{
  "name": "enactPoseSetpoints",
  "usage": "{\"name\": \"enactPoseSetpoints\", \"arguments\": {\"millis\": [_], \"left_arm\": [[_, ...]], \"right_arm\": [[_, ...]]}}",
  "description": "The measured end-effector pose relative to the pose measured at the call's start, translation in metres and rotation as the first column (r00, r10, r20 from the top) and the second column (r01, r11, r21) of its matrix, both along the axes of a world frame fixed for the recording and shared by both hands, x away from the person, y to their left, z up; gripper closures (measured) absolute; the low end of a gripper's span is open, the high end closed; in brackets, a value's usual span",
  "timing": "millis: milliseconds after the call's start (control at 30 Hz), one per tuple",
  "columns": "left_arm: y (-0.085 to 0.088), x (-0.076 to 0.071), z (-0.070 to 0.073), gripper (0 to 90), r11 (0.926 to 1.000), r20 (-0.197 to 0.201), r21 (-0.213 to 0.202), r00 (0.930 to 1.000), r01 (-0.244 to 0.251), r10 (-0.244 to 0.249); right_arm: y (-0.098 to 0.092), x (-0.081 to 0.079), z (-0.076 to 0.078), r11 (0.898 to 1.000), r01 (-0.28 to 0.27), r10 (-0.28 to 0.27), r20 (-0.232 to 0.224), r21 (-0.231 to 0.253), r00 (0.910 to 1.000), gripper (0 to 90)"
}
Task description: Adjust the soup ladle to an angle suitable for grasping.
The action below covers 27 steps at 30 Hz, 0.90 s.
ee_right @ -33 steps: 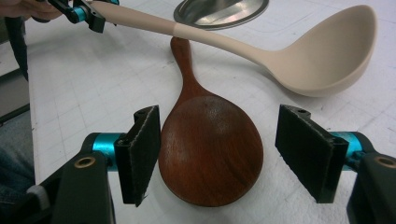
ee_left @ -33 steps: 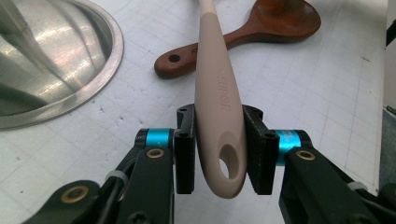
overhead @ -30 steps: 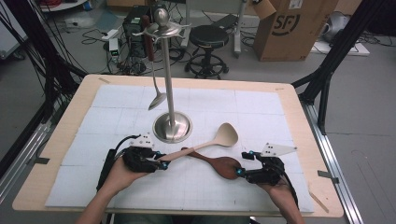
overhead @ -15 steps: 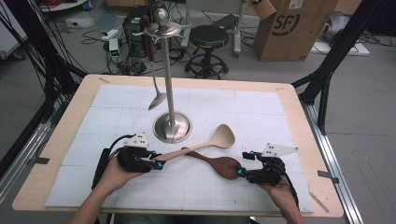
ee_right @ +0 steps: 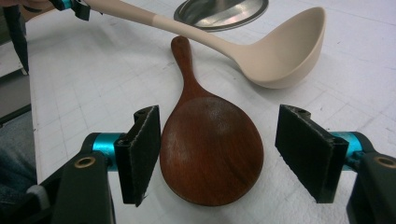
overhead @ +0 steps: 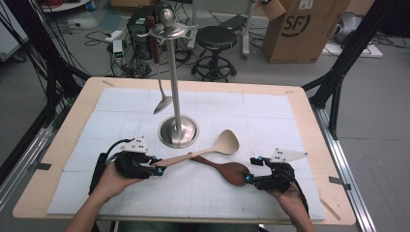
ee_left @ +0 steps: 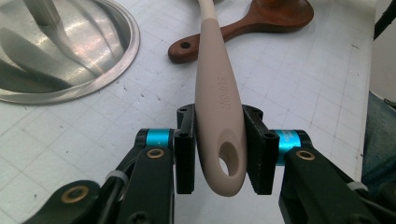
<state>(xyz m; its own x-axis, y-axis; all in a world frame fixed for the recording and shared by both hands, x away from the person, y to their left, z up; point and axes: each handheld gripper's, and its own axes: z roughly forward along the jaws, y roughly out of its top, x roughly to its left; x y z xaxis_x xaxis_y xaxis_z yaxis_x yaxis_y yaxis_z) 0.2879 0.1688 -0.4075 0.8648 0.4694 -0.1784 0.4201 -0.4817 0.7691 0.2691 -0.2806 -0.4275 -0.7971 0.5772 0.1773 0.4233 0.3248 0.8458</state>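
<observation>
Slightly raised, left gripper [overhead: 158, 170] fingers grasp ladle [overhead: 212, 150], bowl pointing right; right gripper [overhead: 248, 170] released.

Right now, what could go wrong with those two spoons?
The beige ladle is pinched near its hanging hole by the left hand-held gripper, so its heavy bowl could droop or twist loose when lifted. Its handle crosses over the brown wooden spoon, so lifting carelessly might nudge that spoon. The right hand-held gripper stands open around the wide bowl; closing there, the pads may slip off the rounded edge.
</observation>
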Motion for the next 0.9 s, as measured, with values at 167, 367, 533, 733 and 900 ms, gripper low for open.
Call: {"name": "enactPoseSetpoints", "arguments": {"millis": [167,367,533,733,900], "left_arm": [[0.005,-0.002,0.002,68.5,1.0000,0.000,0.002,1.0000,0.002,-0.002],[0.011,-0.004,0.003,68.5,0.9999,0.000,0.007,1.0000,0.009,-0.009],[0.015,-0.007,0.003,68.5,0.9999,0.001,0.007,0.9999,0.012,-0.012],[0.018,-0.009,0.004,68.5,0.9999,-0.002,0.003,0.9999,0.016,-0.016],[0.020,-0.010,0.004,68.5,0.9997,-0.002,0.008,0.9997,0.024,-0.024]], "right_arm": [[0.001,0.000,0.000,1.000,-0.003,0.003,-0.001,-0.001,1.0000,30.8],[0.003,0.000,0.000,1.000,-0.009,0.009,-0.002,-0.007,1.0000,30.7],[0.004,0.000,0.000,1.000,-0.013,0.013,-0.004,-0.010,0.9999,30.7],[0.006,0.000,-0.001,1.000,-0.020,0.020,-0.004,-0.016,0.9998,30.7],[0.006,0.000,-0.001,1.000,-0.020,0.020,-0.005,-0.017,0.9998,30.7]]}}
